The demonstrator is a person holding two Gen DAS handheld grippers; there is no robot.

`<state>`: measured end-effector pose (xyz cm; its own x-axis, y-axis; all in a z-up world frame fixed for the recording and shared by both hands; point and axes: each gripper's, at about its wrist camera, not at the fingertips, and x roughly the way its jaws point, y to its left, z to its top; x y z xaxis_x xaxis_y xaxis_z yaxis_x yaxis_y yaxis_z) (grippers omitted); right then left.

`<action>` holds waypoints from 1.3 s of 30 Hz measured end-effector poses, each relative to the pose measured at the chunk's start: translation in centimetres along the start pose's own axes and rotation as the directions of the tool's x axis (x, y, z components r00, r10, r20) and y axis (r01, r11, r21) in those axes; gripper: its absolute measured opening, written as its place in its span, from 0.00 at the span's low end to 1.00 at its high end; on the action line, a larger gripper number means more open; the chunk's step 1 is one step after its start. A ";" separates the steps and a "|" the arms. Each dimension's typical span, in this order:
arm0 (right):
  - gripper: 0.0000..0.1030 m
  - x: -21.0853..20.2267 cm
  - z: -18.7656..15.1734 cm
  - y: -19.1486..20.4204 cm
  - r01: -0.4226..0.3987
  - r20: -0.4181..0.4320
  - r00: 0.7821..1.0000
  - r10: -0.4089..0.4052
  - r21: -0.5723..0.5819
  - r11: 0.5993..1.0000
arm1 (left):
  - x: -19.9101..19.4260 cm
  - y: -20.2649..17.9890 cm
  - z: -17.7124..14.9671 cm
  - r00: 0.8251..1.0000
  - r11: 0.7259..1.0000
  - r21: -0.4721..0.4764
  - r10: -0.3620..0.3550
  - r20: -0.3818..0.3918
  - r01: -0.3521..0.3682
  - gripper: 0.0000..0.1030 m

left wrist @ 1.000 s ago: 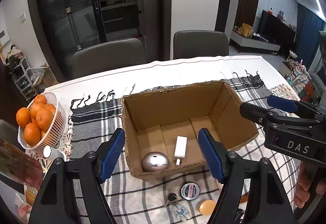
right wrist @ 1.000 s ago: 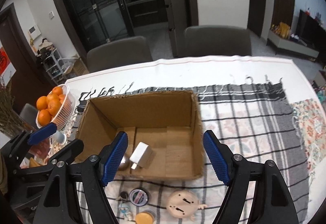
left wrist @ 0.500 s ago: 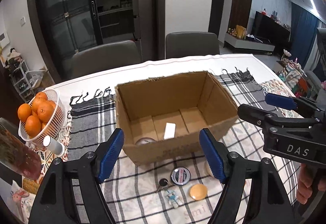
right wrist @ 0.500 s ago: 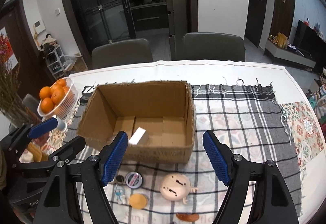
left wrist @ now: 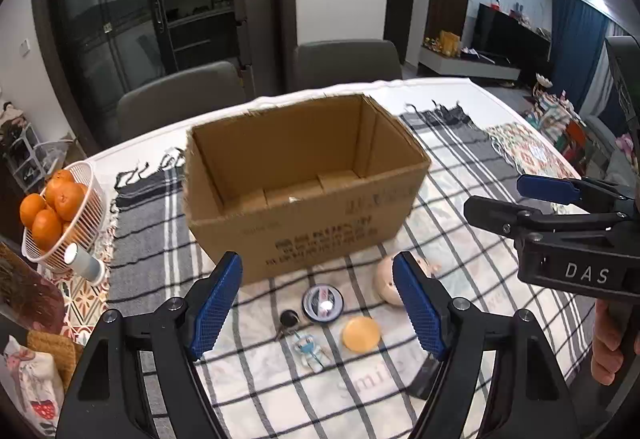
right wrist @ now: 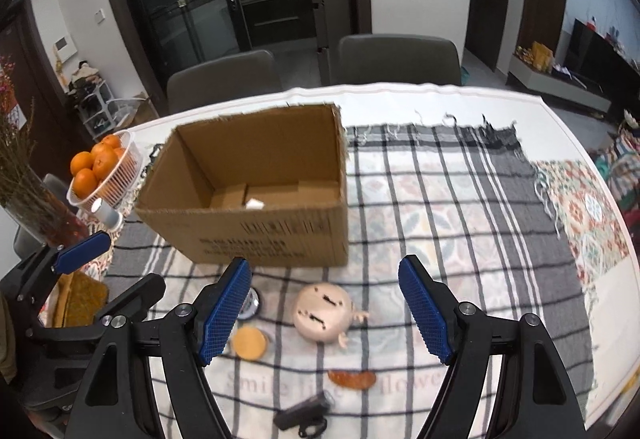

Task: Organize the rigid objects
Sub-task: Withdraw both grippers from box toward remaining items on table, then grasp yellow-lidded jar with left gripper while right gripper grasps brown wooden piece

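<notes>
An open cardboard box (left wrist: 304, 183) stands on a checked cloth (left wrist: 460, 239); it also shows in the right wrist view (right wrist: 256, 199), with a white object (right wrist: 255, 204) on its floor. In front lie a round tin (left wrist: 322, 303), an orange disc (left wrist: 360, 333), a key with a small figure (left wrist: 298, 335) and a beige doll head (right wrist: 323, 312). An orange-brown piece (right wrist: 352, 378) and a black object (right wrist: 306, 415) lie nearer. My left gripper (left wrist: 318, 305) is open and empty above the tin. My right gripper (right wrist: 324, 309) is open and empty above the doll head.
A white basket of oranges (left wrist: 56, 211) and a small grey cylinder (left wrist: 82, 263) sit left of the box. A vase of dried stems (right wrist: 36, 199) stands at the far left. Two grey chairs (right wrist: 396, 59) stand behind the table.
Both grippers have pulled back and down from over the box toward the near table edge. The small items in front of the box now lie between the fingers. Both stay open.
</notes>
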<state>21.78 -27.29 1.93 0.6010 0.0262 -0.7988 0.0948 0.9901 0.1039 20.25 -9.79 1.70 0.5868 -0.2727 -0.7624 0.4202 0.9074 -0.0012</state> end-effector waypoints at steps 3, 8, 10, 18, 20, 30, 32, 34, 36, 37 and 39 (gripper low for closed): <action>0.75 0.2 -1.1 -0.3 0.009 -0.023 1.000 -0.009 0.003 1.000 | 0.3 -0.4 -0.9 1.000 1.000 0.011 -0.009 -0.014 0.009 0.75; 0.75 0.5 -2.6 -0.7 0.026 -0.049 0.999 -0.024 0.027 0.999 | 1.0 -0.9 -2.0 0.999 0.999 0.020 -0.033 -0.042 0.034 0.75; 0.75 0.7 -3.2 -0.8 0.028 -0.063 0.998 -0.026 0.032 0.999 | 1.3 -1.1 -2.5 0.998 0.999 0.023 -0.041 -0.056 0.043 0.75; 0.75 2.2 -5.8 -1.5 0.041 -0.133 0.991 -0.029 0.090 0.995 | 3.2 -2.0 -4.4 0.989 0.995 0.063 -0.067 -0.133 0.075 0.75; 0.75 2.7 -6.5 -1.8 0.044 -0.154 0.988 -0.028 0.107 0.993 | 3.8 -2.2 -4.8 0.985 0.994 0.071 -0.073 -0.153 0.085 0.75; 0.75 6.2 -9.3 -3.0 0.047 -0.279 0.960 0.013 0.206 0.977 | 7.2 -2.5 -6.2 0.950 0.982 0.087 -0.137 -0.281 0.167 0.75; 0.75 6.9 -9.7 -3.2 0.050 -0.304 0.953 0.020 0.222 0.974 | 7.9 -2.5 -6.3 0.941 0.980 0.080 -0.147 -0.303 0.179 0.75; 0.75 7.7 -10.1 -3.5 0.057 -0.329 0.944 0.026 0.239 0.969 | 8.5 -2.5 -6.3 0.937 0.980 0.078 -0.149 -0.317 0.182 0.75; 0.75 8.4 -10.4 -3.8 0.066 -0.356 0.934 0.028 0.251 0.966 | 9.0 -2.7 -6.3 0.933 0.979 0.081 -0.149 -0.327 0.185 0.75; 0.75 8.8 -10.7 -4.0 0.070 -0.369 0.929 0.032 0.261 0.963 | 9.2 -2.8 -6.3 0.931 0.978 0.082 -0.152 -0.333 0.189 0.75; 0.75 9.3 -10.9 -4.3 0.078 -0.380 0.924 0.035 0.277 0.958 | 9.7 -3.0 -6.3 0.929 0.979 0.087 -0.146 -0.339 0.185 0.75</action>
<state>18.31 -29.83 -12.39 0.2571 0.1112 -0.9600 0.3572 0.9121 0.2014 20.33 -13.15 -9.72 0.2493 -0.2775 -0.9278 0.5802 0.8099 -0.0863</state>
